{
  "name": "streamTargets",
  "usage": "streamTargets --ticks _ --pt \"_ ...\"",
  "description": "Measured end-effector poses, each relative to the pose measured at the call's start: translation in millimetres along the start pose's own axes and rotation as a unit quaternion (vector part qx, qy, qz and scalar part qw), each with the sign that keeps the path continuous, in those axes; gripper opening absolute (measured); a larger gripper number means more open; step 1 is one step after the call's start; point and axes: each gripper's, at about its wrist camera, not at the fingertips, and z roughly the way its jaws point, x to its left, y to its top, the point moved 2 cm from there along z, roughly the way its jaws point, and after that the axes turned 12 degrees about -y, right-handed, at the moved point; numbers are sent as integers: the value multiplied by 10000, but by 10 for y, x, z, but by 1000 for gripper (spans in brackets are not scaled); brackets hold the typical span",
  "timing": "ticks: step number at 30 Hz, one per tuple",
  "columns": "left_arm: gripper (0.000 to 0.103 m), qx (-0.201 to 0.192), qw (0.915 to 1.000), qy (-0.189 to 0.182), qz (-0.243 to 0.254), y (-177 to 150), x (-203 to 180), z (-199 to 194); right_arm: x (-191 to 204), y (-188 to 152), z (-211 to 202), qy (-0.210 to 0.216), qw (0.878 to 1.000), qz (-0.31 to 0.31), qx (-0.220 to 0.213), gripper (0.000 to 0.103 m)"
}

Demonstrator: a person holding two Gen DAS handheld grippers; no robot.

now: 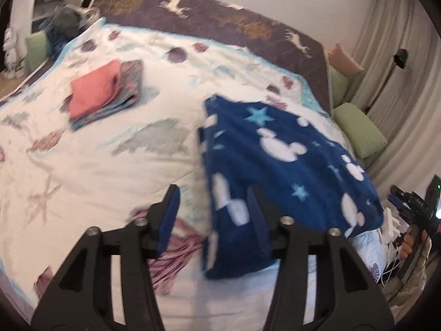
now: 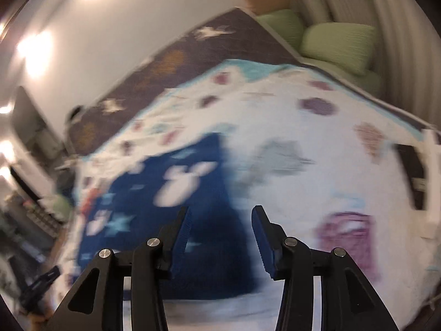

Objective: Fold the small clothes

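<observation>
A dark blue fleece garment (image 1: 289, 165) with white mouse-head shapes and pale stars lies folded flat on the white patterned quilt (image 1: 110, 182). My left gripper (image 1: 213, 218) hovers open over its near left edge; its pads (image 1: 169, 218) press on nothing. In the blurred right wrist view the same garment (image 2: 171, 193) lies below my right gripper (image 2: 222, 231), whose jaws stand apart with no cloth pinched. A folded stack, a coral piece on a patterned one (image 1: 96, 91), rests at the far left of the bed. The right gripper (image 1: 408, 204) also shows at the left wrist view's right edge, held by a hand (image 1: 413, 240).
A dark brown blanket with animal prints (image 1: 220, 16) covers the bed's far end. Green pillows (image 1: 358, 132) and a peach one (image 1: 344, 58) sit by the curtain (image 1: 399, 41) on the right. A white figurine (image 1: 11, 52) and a dark bundle (image 1: 63, 19) stand at far left.
</observation>
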Motion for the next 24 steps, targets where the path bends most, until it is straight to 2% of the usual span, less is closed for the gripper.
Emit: streamTargets --ticks 1,3,5,7,8,9,11,13,16,20,24 --pt "64 -8 9999 -78 70 2 -60 27 149 -23 43 195 9997 -172 41 47" --pt "66 38 9996 -175 222 -8 -125 168 450 -126 157 480 9969 -605 175 47" --pt "66 271 9991 44 316 -86 -113 362 677 -287 330 570 9930 -949 413 47" --pt "66 754 9958 426 283 -255 43 636 777 -458 586 405 9879 -1285 767 46" --pt "66 869 9952 416 158 -324 109 680 778 -543 727 108 9860 -1421 869 44" --pt "66 759 9968 207 -145 -369 188 646 760 -604 792 18 9859 -1456 823 44" --pt "65 725 9968 -6 -345 -339 238 550 792 -607 737 -73 9855 -1550 679 44" --pt "65 568 9978 -25 -339 -276 257 443 868 -541 625 -173 9844 -1652 584 45" --pt "65 328 9990 58 -298 -193 323 310 1038 -505 480 65 9817 -1850 448 46" --pt "65 128 9987 46 -488 -172 470 226 1474 -683 277 410 9669 -2505 239 47" --pt "65 99 9983 2 -573 -175 549 170 1780 -897 285 383 9534 -2988 175 49"
